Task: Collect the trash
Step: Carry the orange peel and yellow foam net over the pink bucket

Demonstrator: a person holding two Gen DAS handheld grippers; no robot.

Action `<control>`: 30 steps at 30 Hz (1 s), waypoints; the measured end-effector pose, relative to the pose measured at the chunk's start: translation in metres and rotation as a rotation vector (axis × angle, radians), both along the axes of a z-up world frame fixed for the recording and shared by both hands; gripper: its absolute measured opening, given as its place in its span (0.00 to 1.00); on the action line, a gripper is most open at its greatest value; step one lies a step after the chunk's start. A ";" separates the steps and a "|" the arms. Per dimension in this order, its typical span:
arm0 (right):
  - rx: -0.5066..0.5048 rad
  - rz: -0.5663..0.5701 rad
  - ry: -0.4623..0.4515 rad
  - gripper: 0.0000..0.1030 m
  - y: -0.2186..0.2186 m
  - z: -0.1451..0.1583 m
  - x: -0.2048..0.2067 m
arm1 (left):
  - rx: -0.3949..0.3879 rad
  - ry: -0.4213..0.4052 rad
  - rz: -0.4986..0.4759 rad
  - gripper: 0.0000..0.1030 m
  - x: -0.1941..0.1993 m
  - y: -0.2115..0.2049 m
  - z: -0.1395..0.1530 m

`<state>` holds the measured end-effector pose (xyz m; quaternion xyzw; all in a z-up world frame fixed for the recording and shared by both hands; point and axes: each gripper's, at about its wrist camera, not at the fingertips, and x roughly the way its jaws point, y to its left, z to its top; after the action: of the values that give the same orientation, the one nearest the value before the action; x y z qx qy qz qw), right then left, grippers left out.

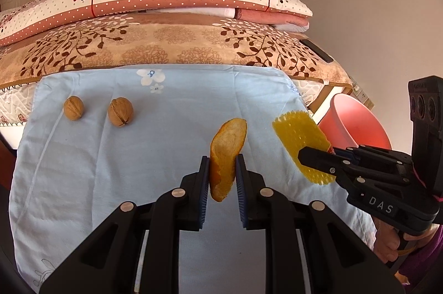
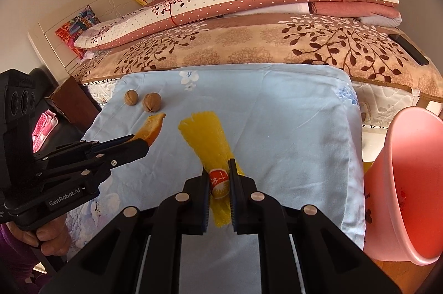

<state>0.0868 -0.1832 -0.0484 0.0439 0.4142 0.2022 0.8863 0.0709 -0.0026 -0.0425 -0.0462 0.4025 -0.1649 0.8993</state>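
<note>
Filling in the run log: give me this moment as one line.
left tongs: shut on orange peel | right tongs: shut on yellow foam net | walnuts: on cloth | pink bin: right

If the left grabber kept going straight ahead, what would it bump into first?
Probably the bedding. The left gripper, shut on the orange peel, points over the blue cloth toward the leaf-patterned blanket. The walnuts lie off to its left. Depth is hard to judge, so it might brush the cloth first.
</note>
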 end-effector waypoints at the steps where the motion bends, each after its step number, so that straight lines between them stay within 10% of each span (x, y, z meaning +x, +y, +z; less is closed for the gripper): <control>1: 0.006 -0.001 -0.001 0.11 -0.001 0.001 -0.004 | -0.001 -0.002 0.000 0.18 -0.001 -0.002 0.001; 30: 0.074 -0.166 -0.114 0.11 -0.074 0.034 -0.059 | 0.047 -0.137 -0.020 0.18 -0.013 -0.093 0.042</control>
<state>0.0279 -0.2567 -0.0145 0.0991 0.3502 0.1452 0.9200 0.0581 -0.0959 -0.0007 -0.0095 0.3444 -0.1669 0.9238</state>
